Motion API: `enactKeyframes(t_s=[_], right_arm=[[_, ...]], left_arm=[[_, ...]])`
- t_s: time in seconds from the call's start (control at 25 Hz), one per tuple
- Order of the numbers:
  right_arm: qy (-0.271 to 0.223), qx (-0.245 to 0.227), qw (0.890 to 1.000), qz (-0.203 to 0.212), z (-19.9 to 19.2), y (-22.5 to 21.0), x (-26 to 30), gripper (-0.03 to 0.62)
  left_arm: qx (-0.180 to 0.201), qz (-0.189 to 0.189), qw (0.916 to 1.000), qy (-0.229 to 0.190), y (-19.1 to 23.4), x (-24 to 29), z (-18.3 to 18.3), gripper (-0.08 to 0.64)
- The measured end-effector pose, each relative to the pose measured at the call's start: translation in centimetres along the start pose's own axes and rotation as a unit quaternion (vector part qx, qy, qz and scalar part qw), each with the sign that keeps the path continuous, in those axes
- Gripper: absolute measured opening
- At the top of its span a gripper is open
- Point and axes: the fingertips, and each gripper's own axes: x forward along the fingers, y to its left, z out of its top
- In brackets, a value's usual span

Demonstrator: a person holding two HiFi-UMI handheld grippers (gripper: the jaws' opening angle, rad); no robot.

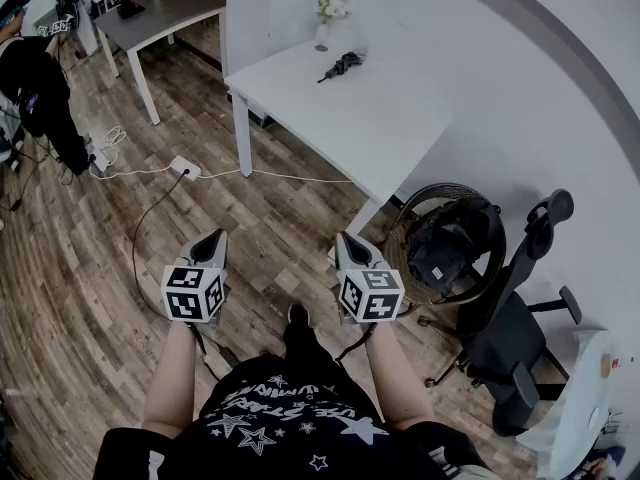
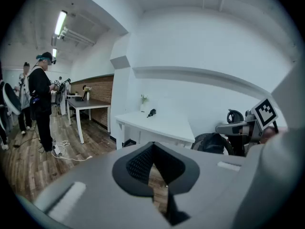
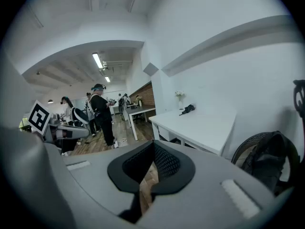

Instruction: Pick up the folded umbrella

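Note:
The folded umbrella (image 1: 343, 65) is black and lies near the far edge of the white table (image 1: 340, 118), well ahead of both grippers. It shows small in the left gripper view (image 2: 151, 112) and the right gripper view (image 3: 187, 109). My left gripper (image 1: 213, 236) and right gripper (image 1: 347, 238) are held side by side over the wooden floor, short of the table. Each has its jaws shut with nothing between them; the same shows close up for the left gripper (image 2: 153, 144) and the right gripper (image 3: 152, 143).
A vase of flowers (image 1: 325, 18) stands beside the umbrella. A wicker basket holding a black bag (image 1: 445, 243) and an office chair (image 1: 520, 308) stand right of the table. A power strip with cables (image 1: 185, 168) lies on the floor. A grey table (image 1: 160, 13) and people (image 1: 35, 88) are at far left.

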Motion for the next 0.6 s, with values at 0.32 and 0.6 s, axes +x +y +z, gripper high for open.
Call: enactKeyframes(t_s=[0.32, 0.6], right_arm=[[0.001, -0.005, 1.0, 0.009, -0.4, 1.3, 0.2, 0.017], [0.012, -0.004, 1.0, 0.003, -1.3, 1.8, 0.2, 0.016]], left_arm=[[0.005, 0.0, 0.9999, -0.01, 0.0, -0.4, 0.3, 0.003], [-0.005, 0.002, 1.0, -0.006, 0.8, -1.3, -0.5, 0.003]])
